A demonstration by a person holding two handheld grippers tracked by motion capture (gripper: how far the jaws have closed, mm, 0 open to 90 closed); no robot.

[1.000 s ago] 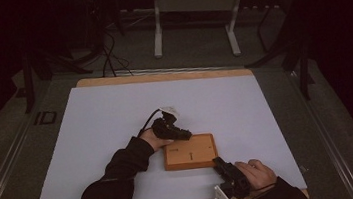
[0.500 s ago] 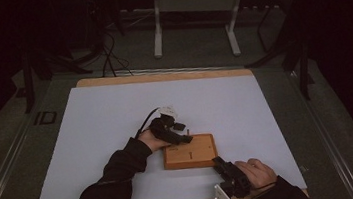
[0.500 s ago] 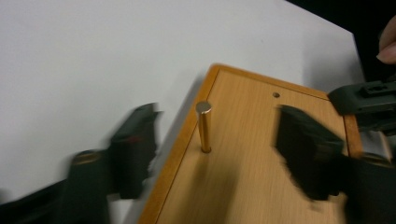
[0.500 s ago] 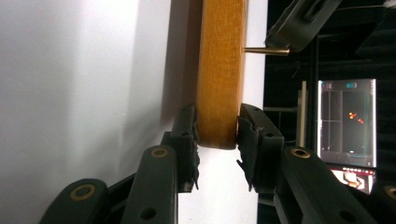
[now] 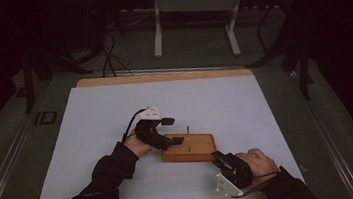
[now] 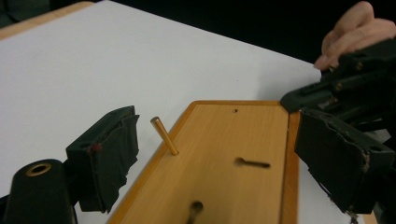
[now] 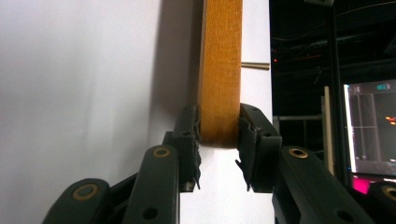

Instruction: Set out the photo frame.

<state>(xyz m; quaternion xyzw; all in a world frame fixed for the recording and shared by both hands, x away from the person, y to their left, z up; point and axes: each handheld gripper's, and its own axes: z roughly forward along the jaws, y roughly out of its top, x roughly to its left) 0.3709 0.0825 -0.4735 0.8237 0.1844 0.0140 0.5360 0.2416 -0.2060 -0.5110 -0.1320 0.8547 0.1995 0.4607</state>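
Wooden board (image 5: 190, 149) is pinched at its edge by my right claw (image 5: 220, 158), while the peg (image 6: 164, 136) stands upright between my left claw's (image 6: 233, 158) spread, just-opened jaws.

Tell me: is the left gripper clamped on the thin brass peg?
No: the left gripper stands open, the thin brass peg free in the flat wooden board.
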